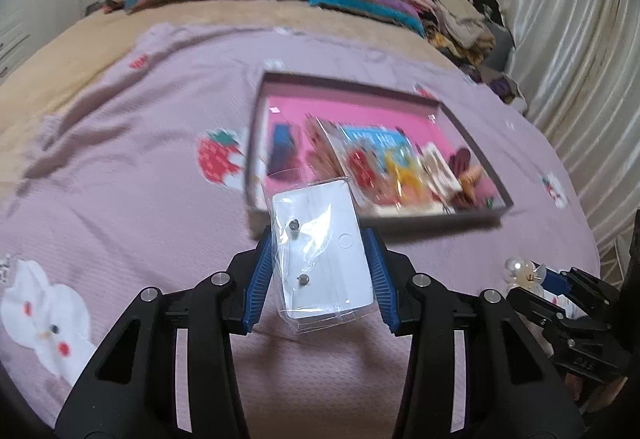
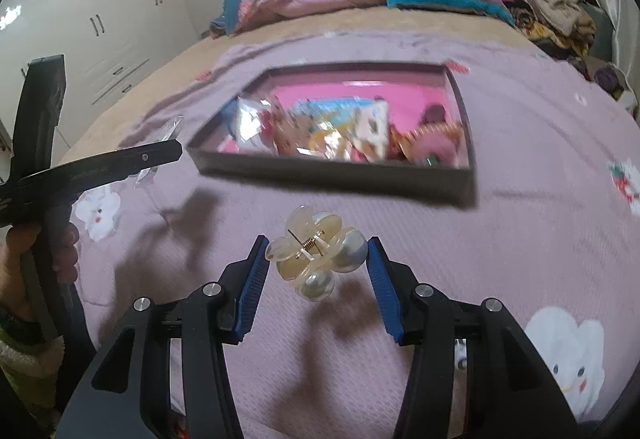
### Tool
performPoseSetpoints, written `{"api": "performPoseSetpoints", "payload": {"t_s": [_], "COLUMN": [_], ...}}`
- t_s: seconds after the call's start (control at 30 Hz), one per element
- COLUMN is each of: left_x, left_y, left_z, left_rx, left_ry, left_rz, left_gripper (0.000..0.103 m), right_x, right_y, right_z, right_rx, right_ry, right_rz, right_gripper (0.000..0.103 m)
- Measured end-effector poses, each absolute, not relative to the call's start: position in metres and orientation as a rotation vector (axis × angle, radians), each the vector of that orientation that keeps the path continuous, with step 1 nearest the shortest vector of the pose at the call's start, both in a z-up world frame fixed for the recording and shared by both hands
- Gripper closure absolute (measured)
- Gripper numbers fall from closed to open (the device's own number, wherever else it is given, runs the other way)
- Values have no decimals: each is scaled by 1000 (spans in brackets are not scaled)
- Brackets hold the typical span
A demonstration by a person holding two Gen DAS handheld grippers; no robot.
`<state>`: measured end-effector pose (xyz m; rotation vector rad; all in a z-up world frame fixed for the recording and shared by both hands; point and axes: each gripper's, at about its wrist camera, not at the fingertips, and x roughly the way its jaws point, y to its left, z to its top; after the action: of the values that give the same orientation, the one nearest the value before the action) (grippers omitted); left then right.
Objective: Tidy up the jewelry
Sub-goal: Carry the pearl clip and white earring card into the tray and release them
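- Left gripper (image 1: 320, 271), low centre of its frame, clamps a bagged white earring card (image 1: 324, 255) with two studs, lifted off the bedspread (image 1: 120, 159).
- Right gripper (image 2: 318, 271) pinches a pearl-trimmed translucent claw clip (image 2: 316, 253), also clear of the cloth.
- You have most of the job done, I judge: the pink-lined tray (image 2: 332, 175) in mid frame already holds many packets and clips; these two pieces are left.
- Bare pink floor shows at the tray's upper left in the left view (image 1: 288, 99).
- Mind the near tray wall; bedspread around it lies open.
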<state>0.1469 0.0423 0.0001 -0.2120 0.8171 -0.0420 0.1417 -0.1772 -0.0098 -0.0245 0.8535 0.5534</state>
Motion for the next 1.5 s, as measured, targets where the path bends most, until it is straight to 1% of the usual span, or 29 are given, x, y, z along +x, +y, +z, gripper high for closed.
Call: {"api": "performPoseSetpoints", "payload": {"t_s": [0.5,0.73,1.07,1.33,1.5], "left_x": [168,182,207,223,231], "left_y": [50,42,38,40,41], "left_z": [27,31,14,-17,-26], "left_rx": [-181,-148,-135,-140,-148], "left_ry": [747,735,769,833,854], "left_rz": [-19,-38,-54,-59,-63], "left_gripper": [66,66,66,66,66], "right_x": [176,200,229,249,259], "right_y": [-169,-177,-183,-167,-148], "right_z": [47,59,57,37,21], "right_rx": [-48,-54,-53,-87,-117], "right_ry": [696,660,658,701,732], "right_rz": [530,476,422,420,441], "right_gripper": [55,55,55,55,55]}}
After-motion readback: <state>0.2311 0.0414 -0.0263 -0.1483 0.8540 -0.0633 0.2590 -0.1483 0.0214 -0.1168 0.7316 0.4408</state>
